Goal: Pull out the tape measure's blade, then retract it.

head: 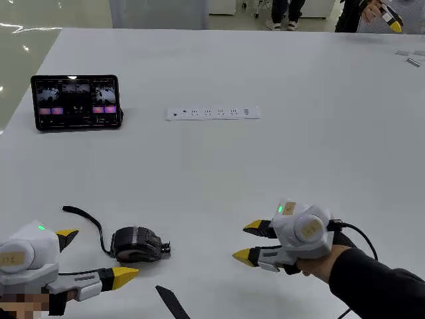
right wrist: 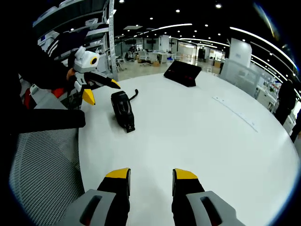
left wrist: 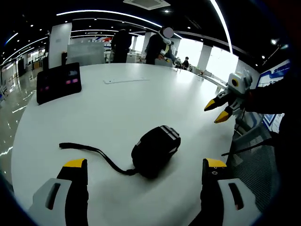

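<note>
Items on the white table: one tape measure, one tablet, one power strip; two grippers in hand.

Tape measure: black case, lying on the table near the person's edge, between the two grippers and closer to the left one; one black wrist strap trails from it toward the left; a small tab shows at the end facing the right gripper.

Left gripper: jaws spread wide, holding nothing; in the left gripper view the case lies just ahead of the two yellow tips, touching neither.

Right gripper: jaws parted, holding nothing; tips point at the tape measure, well apart from it.

Tablet: one, propped upright at the far left, screen lit; power strip: one, white, flat at mid-table, near the tablet.

One further black strip lies at the near edge; what it is cannot be told.
</note>
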